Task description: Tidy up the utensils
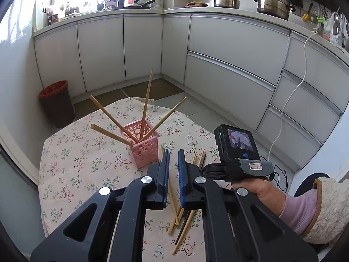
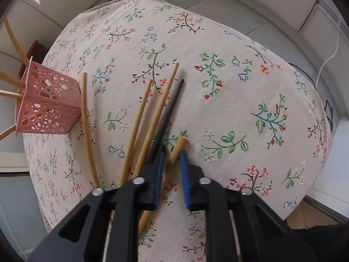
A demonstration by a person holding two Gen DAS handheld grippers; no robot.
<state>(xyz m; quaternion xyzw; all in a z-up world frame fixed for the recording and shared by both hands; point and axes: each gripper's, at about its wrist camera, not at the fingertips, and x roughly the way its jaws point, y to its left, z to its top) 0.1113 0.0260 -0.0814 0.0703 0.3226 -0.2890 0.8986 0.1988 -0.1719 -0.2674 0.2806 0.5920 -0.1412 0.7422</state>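
A pink perforated holder [image 1: 145, 146] stands on the floral tablecloth [image 1: 87, 163] with several wooden chopsticks [image 1: 147, 100] fanned out of it. My left gripper [image 1: 174, 154] hovers above the table just right of the holder, shut with nothing between its blue pads. Loose chopsticks [image 1: 174, 214] lie on the cloth beneath it. In the right wrist view my right gripper [image 2: 171, 154] points steeply down at the pile and is shut on a wooden chopstick [image 2: 180, 143]. Beside it lie more wooden chopsticks [image 2: 141, 126] and a black one [image 2: 169, 109]. The holder [image 2: 48, 104] is at the left.
A person's hand [image 1: 259, 190] in a fleece sleeve holds the right tool, whose camera screen [image 1: 238, 140] faces me. A dark bin with a red rim [image 1: 56, 102] stands on the floor past the table. White cabinets line the walls and a white cable [image 1: 292, 100] hangs at the right.
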